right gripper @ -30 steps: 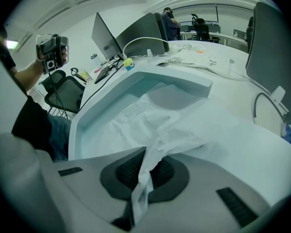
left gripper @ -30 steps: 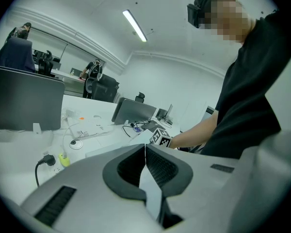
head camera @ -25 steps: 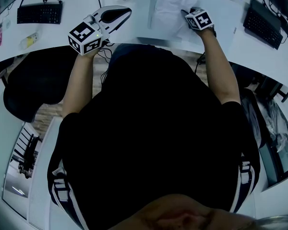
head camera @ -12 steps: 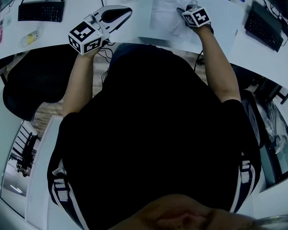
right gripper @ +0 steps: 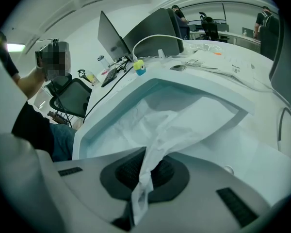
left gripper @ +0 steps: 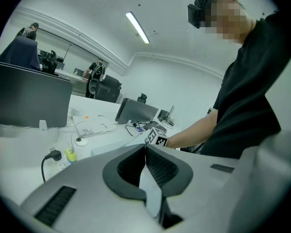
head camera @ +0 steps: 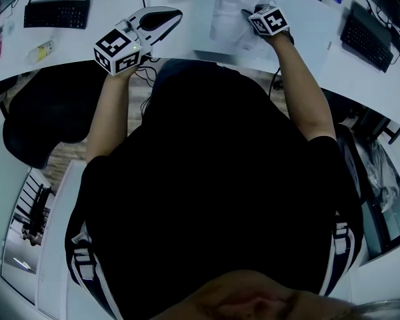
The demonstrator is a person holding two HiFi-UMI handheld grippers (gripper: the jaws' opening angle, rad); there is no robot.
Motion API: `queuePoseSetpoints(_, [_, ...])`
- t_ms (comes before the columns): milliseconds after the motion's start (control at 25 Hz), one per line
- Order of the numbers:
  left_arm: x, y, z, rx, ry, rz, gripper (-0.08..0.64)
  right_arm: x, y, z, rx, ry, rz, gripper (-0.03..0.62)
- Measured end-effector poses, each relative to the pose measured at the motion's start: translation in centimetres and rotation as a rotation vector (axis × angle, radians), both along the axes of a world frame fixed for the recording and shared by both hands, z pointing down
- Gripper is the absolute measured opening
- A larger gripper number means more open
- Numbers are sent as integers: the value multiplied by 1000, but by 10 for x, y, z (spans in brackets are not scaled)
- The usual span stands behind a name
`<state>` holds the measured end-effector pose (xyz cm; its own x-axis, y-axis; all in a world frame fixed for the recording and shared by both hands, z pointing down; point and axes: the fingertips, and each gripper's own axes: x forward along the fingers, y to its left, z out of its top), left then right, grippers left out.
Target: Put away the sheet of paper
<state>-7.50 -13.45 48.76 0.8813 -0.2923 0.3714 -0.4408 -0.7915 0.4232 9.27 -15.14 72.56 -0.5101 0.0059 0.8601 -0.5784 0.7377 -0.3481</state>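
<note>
Right gripper (right gripper: 145, 154) is clamped shut on a crumpled edge of the sheet of paper (right gripper: 174, 120) and has slid further across the desk (head camera: 193, 25), so the sheet drapes ahead of it into the white tray (right gripper: 106, 118). Nearly stowed, I'd judge. Its own view shows the pinch; the head view shows only its marker cube (head camera: 268, 20) above.

Claws: two, left claw (head camera: 173, 13) at 12 o'clock, right claw (head camera: 250, 13) at 1 o'clock. One sheet of paper (head camera: 230, 19), one tray (head camera: 308, 33), one office chair (head camera: 43, 115) at 9 o'clock. Keyboards: two, left keyboard (head camera: 57, 12) at 10 o'clock, right keyboard (head camera: 368, 37) at 2 o'clock.
</note>
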Motion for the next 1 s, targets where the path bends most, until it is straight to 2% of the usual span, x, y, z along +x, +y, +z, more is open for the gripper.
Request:
queuePoseSetpoints(120, [11,3,-2,2,2,5,26,8,1,-4,3,-2,3,15])
queuePoseSetpoints(360, [-11,-1,6,-10,9,10,26,-17,-1,7,-13,-4,11,14])
queuePoseSetpoints(1000, [-16,0,4,-5,7,16,21,-18,0,7,-4,8,33,15])
